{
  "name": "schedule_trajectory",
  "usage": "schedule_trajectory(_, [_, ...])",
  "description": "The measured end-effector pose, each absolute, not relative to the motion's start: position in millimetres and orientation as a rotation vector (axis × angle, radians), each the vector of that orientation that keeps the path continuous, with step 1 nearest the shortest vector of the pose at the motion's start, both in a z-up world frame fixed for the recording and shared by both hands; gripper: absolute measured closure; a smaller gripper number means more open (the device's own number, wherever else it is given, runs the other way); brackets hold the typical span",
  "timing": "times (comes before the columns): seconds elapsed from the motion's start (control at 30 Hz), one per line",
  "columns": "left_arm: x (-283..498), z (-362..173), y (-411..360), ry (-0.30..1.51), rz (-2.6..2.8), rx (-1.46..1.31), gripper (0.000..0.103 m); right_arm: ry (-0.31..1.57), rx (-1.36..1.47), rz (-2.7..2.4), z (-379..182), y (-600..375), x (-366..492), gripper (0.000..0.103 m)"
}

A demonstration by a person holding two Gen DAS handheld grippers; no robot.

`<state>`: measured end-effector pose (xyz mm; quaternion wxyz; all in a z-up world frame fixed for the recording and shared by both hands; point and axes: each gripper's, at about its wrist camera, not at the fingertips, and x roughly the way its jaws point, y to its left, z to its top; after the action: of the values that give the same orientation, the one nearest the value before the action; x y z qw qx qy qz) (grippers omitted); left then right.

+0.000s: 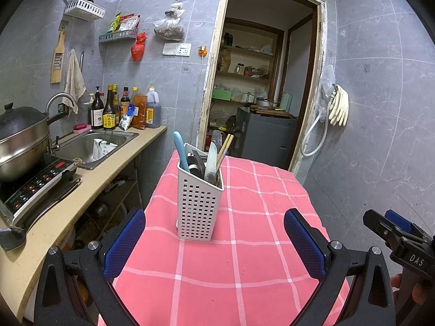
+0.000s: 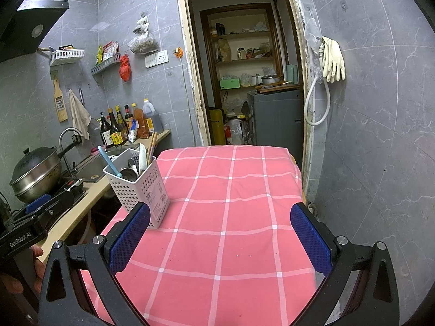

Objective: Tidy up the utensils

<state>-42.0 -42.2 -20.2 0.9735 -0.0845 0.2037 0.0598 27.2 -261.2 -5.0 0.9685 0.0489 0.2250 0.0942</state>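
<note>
A white perforated utensil holder (image 1: pixel 198 203) stands upright on the table with the pink checked cloth (image 1: pixel 244 258). It holds a blue-handled utensil (image 1: pixel 180 149), a white-bladed knife (image 1: pixel 210 160), wooden chopsticks (image 1: pixel 224 149) and dark metal cutlery. My left gripper (image 1: pixel 214 241) is open and empty, with the holder just ahead between its fingers. In the right wrist view the holder (image 2: pixel 138 187) stands at the table's left side, by the left finger of my open, empty right gripper (image 2: pixel 220 236). The right gripper also shows in the left wrist view (image 1: pixel 399 231).
A counter (image 1: pixel 89 179) runs along the left with a sink (image 1: pixel 92 144), a pot on an induction cooker (image 1: pixel 19 138) and sauce bottles (image 1: pixel 119 108). A doorway (image 1: pixel 261 81) opens behind the table. Rubber gloves (image 1: pixel 338 106) hang on the right wall.
</note>
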Motion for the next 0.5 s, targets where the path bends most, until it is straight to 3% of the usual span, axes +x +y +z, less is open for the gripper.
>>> schedule_trajectory(0.5, [-42.0, -20.0, -42.8, 0.411, 0.121, -0.170, 0.001, 0.458, 0.098, 0.192, -6.6, -261.2, 28.1, 0.002])
